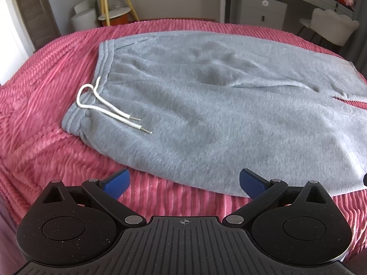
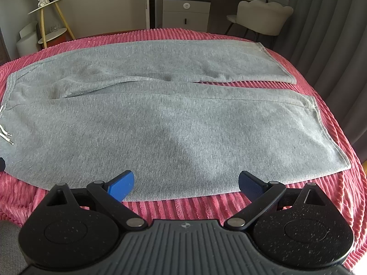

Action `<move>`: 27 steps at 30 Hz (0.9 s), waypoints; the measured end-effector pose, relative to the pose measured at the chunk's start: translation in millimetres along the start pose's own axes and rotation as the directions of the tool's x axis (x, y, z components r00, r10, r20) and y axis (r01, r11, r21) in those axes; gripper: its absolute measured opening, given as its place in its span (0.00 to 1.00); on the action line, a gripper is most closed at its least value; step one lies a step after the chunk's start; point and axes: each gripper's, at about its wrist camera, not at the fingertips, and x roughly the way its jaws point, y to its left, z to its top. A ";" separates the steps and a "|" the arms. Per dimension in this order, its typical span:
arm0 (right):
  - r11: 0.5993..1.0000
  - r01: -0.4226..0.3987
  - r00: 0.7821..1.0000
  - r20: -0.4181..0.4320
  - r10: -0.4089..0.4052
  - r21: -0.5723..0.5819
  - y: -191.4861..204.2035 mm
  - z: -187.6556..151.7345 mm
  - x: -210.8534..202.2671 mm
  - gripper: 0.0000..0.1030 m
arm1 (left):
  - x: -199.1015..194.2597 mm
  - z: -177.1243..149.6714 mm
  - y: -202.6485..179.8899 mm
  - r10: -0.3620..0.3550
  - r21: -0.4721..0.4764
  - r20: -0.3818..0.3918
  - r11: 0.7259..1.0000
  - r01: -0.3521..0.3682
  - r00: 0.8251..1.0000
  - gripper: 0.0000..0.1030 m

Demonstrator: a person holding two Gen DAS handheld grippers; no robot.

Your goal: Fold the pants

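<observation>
I have the pants laid flat on the pink bedspread, waistband out at 9 o'clock and the two leg hems at 3, so the long near edge runs straight across in front of me. That layout suits a lengthwise fold: one leg can go over the other before I shorten it.

My left gripper hovers just short of the near edge by the hip, its blue pads spread wide with nothing between them. My right gripper sits the same way further down the near leg, jaws fully apart and empty, pads right at the fabric edge. I cannot tell from these views whether the pads touch the cloth or hang just above it.

I keep them apart along the edge so the near leg can lift evenly instead of sagging in the middle.

The drawstring lies loose on top of the waist at about 10 o'clock from my left gripper; it may slip out when the cloth turns. The far leg lies beyond at 12, a narrow gap of bedspread between the hems. Folding has not begun, as I judge it.
</observation>
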 end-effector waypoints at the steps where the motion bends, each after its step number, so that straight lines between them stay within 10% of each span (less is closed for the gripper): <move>1: 1.000 0.000 1.000 0.000 0.000 -0.001 -0.2 -0.2 0.0 0.95 | 0.2 0.2 0.3 0.000 0.000 -0.001 1.000 0.000 1.000 1.00; 27: 1.000 -0.021 1.000 0.000 0.021 0.018 -3.5 0.3 0.2 0.95 | 0.7 0.6 0.7 0.000 -0.003 -0.007 1.000 0.000 1.000 1.00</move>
